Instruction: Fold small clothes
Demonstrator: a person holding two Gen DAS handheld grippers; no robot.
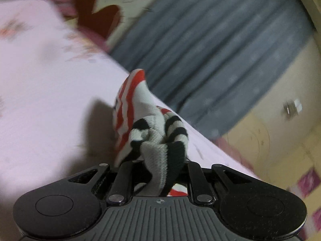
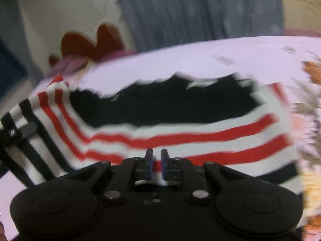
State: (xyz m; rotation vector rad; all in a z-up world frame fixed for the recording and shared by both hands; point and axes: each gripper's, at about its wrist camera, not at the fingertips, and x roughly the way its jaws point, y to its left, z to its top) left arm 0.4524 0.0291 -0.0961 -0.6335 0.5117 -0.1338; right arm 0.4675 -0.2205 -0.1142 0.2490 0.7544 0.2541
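Note:
A small garment (image 2: 200, 138) with white, red and black stripes and a black middle panel lies spread across the pale pink bedsheet (image 2: 200, 60). My left gripper (image 1: 160, 166) is shut on one bunched end of the garment (image 1: 140, 124) and holds it lifted off the sheet; the cloth hides its fingertips. In the right wrist view the left gripper (image 2: 20, 130) shows at the far left, clamped on the black-and-white striped corner. My right gripper (image 2: 157, 154) hovers over the red stripes near the garment's near edge. Its blue pads (image 2: 149, 160) are almost together and nothing shows between them.
The flower-printed sheet (image 1: 40, 90) covers a bed whose edge runs diagonally in the left wrist view. Beyond it hang a grey curtain (image 1: 220, 50) and a cream wall with a dark red shape (image 2: 90, 42). Yellowish floor (image 1: 280, 150) lies past the bed edge.

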